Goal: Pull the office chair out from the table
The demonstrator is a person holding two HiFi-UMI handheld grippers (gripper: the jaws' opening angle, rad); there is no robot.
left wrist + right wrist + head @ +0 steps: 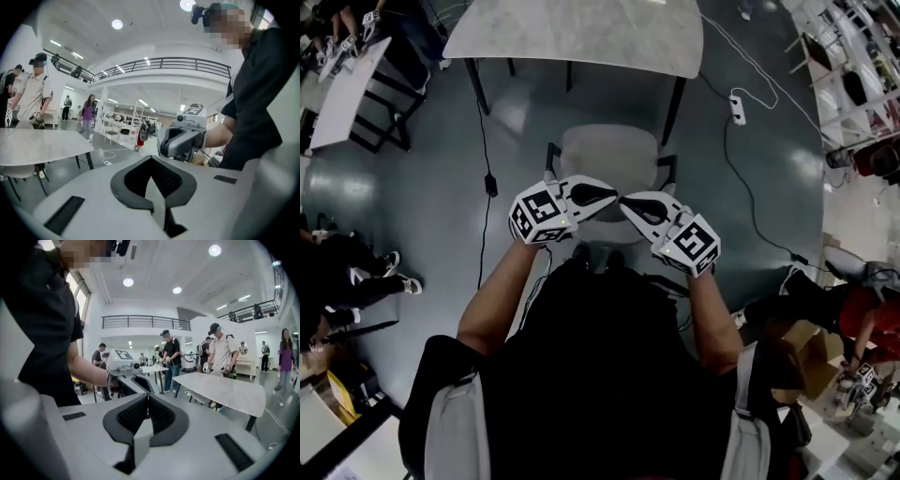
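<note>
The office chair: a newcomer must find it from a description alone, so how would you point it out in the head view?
Start at the big pale table along the top of the head view. Just below its near edge stands the office chair. No neighbour matches it: a small light grey seat flanked by dark armrests.

Grey office chair (609, 155) upright, just clear of pale marbled table (581, 33)
</note>
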